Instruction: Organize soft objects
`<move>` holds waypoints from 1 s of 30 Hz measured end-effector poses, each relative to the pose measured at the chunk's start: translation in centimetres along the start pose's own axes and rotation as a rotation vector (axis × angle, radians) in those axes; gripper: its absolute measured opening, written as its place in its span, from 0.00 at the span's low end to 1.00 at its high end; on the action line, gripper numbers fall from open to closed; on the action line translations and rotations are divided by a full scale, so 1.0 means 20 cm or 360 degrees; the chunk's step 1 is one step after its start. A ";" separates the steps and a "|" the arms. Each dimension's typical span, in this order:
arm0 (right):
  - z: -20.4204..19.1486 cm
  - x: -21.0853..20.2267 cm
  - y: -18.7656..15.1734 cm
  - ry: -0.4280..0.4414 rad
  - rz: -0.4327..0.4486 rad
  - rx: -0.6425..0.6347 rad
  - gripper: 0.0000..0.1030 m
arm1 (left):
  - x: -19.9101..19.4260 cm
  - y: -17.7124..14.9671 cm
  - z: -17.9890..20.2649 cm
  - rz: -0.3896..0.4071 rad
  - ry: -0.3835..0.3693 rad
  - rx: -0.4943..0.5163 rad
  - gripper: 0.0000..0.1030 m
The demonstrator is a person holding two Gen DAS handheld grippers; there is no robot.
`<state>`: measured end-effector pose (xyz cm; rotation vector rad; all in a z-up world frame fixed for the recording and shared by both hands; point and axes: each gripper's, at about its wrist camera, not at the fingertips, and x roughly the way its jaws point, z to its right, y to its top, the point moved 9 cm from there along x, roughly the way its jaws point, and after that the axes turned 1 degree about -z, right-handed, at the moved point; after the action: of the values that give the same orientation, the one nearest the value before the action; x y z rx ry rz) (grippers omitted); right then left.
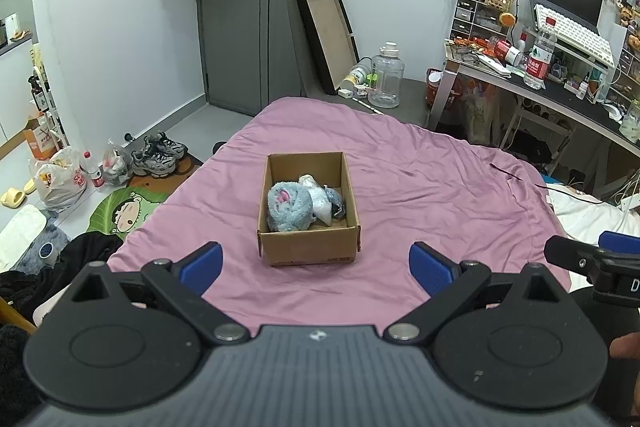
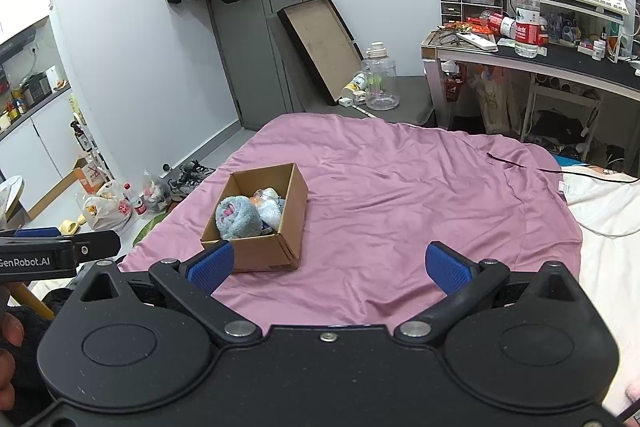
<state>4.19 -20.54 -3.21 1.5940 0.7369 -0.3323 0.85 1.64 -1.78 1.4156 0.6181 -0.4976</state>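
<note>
A small cardboard box (image 1: 308, 245) stands on the pink bedsheet (image 1: 420, 195). Inside it lie a fluffy blue-grey plush toy (image 1: 288, 205), a white soft bundle (image 1: 322, 205) and a dark item (image 1: 338, 205). My left gripper (image 1: 316, 267) is open and empty, held just short of the box's near wall. In the right wrist view the box (image 2: 260, 251) is to the left with the plush (image 2: 238, 217) in it. My right gripper (image 2: 328, 267) is open and empty over bare sheet to the right of the box.
A desk (image 2: 560, 61) with bottles, keyboard and clutter stands at the right. A clear water jug (image 1: 386, 75) and a leaning tray (image 1: 326, 37) are beyond the bed's far end. Shoes (image 1: 160, 153) and bags (image 1: 60, 181) lie on the floor left. A black cable (image 2: 540, 167) crosses the sheet's right side.
</note>
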 end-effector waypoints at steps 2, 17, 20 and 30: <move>0.01 0.00 0.00 0.0000 0.0002 0.0003 1.00 | 0.00 0.00 0.00 -0.0002 0.0003 0.0002 0.96; 0.03 0.02 -0.01 -0.0047 -0.0021 -0.0023 1.00 | 0.01 -0.01 0.02 -0.0025 -0.0003 0.0007 0.96; 0.03 0.03 -0.02 -0.0045 -0.0026 -0.0020 1.00 | 0.02 -0.01 0.02 -0.0030 -0.0008 0.0007 0.96; 0.04 0.08 -0.04 -0.0073 -0.0056 -0.0031 1.00 | 0.07 -0.03 0.04 -0.0055 -0.0029 0.0036 0.96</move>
<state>4.97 -21.00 -4.96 1.5515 0.7316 -0.3853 1.51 0.80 -3.15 1.4225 0.6249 -0.5460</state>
